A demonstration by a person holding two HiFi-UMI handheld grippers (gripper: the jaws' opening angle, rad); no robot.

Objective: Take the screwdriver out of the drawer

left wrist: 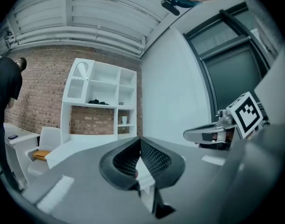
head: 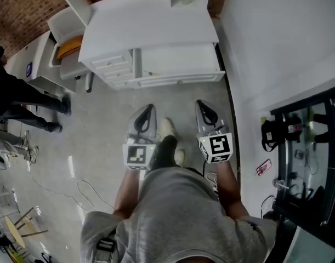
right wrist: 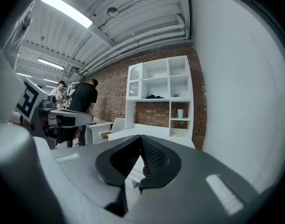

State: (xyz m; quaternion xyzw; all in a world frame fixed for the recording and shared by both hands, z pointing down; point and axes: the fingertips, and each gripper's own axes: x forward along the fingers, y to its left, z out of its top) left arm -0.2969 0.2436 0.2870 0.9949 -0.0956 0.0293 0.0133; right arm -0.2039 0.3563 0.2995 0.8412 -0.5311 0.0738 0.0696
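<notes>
No screwdriver shows in any view. The white desk (head: 151, 29) stands ahead of me, and its small drawers (head: 117, 68) on the front left are closed. My left gripper (head: 149, 108) and right gripper (head: 201, 104) hang side by side over the floor, short of the desk front, both pointing at it. In the left gripper view the jaws (left wrist: 140, 142) meet at the tip with nothing between them. The right gripper's jaws (right wrist: 141, 139) are likewise shut and empty. Each gripper shows in the other's view: the right gripper (left wrist: 211, 133) and the left gripper (right wrist: 64, 118).
A white shelf unit (right wrist: 160, 94) rises on the desk against a brick wall. A white chair with an orange cushion (head: 68, 46) stands left of the desk. A person in black (head: 24, 100) stands at far left. A white wall (head: 277, 37) runs along the right. Cables (head: 74, 186) lie on the floor.
</notes>
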